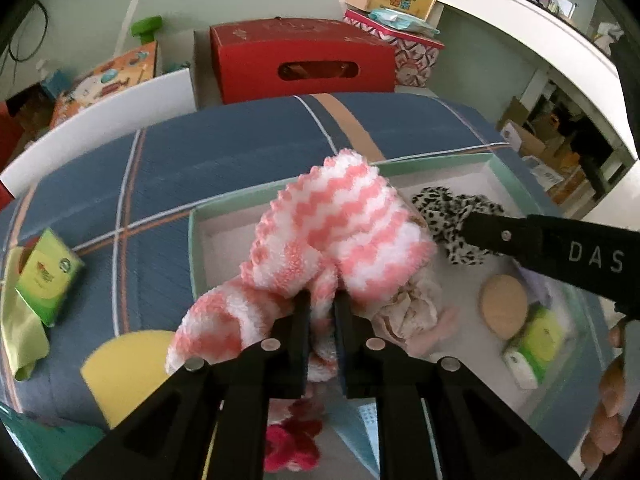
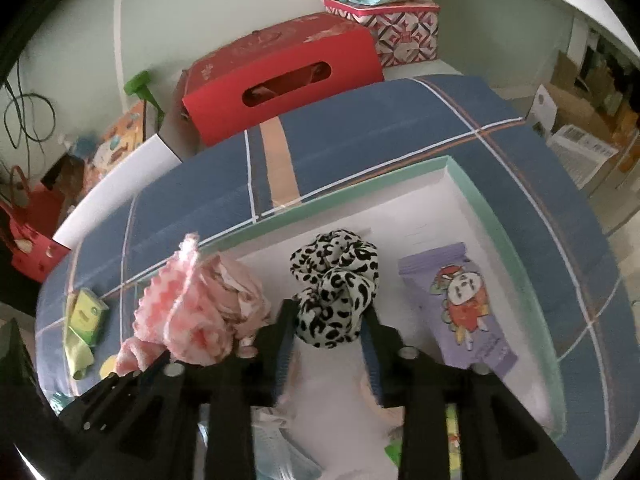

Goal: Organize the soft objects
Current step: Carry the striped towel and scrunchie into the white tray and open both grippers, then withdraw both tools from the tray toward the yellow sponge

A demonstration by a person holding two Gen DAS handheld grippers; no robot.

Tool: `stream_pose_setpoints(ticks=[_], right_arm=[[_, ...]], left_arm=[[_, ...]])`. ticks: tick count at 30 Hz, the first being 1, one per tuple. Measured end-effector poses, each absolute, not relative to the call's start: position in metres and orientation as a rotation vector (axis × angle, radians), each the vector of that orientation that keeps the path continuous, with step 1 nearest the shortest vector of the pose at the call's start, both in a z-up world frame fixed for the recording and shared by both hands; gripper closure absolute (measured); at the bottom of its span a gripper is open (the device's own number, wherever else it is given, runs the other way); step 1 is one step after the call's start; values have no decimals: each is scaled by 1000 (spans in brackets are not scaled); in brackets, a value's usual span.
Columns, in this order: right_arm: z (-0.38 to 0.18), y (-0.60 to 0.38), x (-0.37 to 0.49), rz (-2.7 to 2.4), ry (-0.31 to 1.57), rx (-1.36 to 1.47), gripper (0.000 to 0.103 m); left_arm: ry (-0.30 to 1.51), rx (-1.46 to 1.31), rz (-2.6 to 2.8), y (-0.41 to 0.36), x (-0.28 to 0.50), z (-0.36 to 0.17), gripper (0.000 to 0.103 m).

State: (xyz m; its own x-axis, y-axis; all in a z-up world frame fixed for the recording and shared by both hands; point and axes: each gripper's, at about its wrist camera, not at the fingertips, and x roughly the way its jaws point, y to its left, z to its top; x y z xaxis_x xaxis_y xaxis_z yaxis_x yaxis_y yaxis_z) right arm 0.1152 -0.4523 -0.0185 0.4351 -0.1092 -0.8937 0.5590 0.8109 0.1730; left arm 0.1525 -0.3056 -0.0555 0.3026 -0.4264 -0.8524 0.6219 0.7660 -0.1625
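Note:
My left gripper (image 1: 322,300) is shut on a fluffy pink-and-white zigzag sock (image 1: 320,232) and holds it over the left part of a green-rimmed white box (image 1: 224,204). The sock also shows in the right wrist view (image 2: 180,312). My right gripper (image 2: 330,312) is open, its fingers either side of a leopard-print scrunchie (image 2: 336,284) that lies in the box (image 2: 480,200). The scrunchie (image 1: 452,216) and the right gripper's black body show at the right of the left wrist view. A beige scrunchie (image 2: 240,292) lies under the sock.
The box holds a purple snack packet (image 2: 460,304), a round wooden disc (image 1: 504,304) and a green tissue pack (image 1: 532,344). On the blue plaid bedcover (image 1: 200,152) lie a green tissue pack (image 1: 48,276), a yellow sponge (image 1: 124,372) and a red fluffy item (image 1: 292,444). A red carton (image 1: 304,60) stands behind.

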Motion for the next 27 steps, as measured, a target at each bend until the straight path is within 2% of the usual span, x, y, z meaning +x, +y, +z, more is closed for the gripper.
stream_pose_setpoints(ticks=[2, 4, 6, 8, 10, 14, 17, 20, 24, 27], right_arm=[[-14, -451, 114, -446, 1048, 468, 52], [-8, -450, 113, -451, 1044, 452, 46], [-3, -448, 112, -450, 1041, 441, 44], [4, -446, 111, -453, 1037, 424, 43], [12, -444, 108, -456, 1031, 408, 37], [26, -439, 104, -457, 1031, 384, 30], [34, -434, 102, -463, 1043, 358, 24], [39, -429, 99, -467, 1048, 342, 19], [40, -424, 100, -463, 1050, 342, 0], [34, -417, 104, -455, 1073, 319, 0]], left_arm=[[1072, 207, -699, -305, 154, -52, 82], [1078, 194, -696, -301, 154, -45, 70], [1083, 168, -695, -296, 155, -34, 51], [1072, 148, -687, -290, 156, -21, 49], [1058, 148, -660, -283, 156, -9, 47], [1022, 163, -564, -265, 162, 9, 29], [991, 174, -478, -245, 170, 18, 24], [971, 173, -407, -223, 181, 24, 15], [987, 164, -345, -192, 189, 27, 13], [1005, 140, -317, -175, 194, 26, 13]])
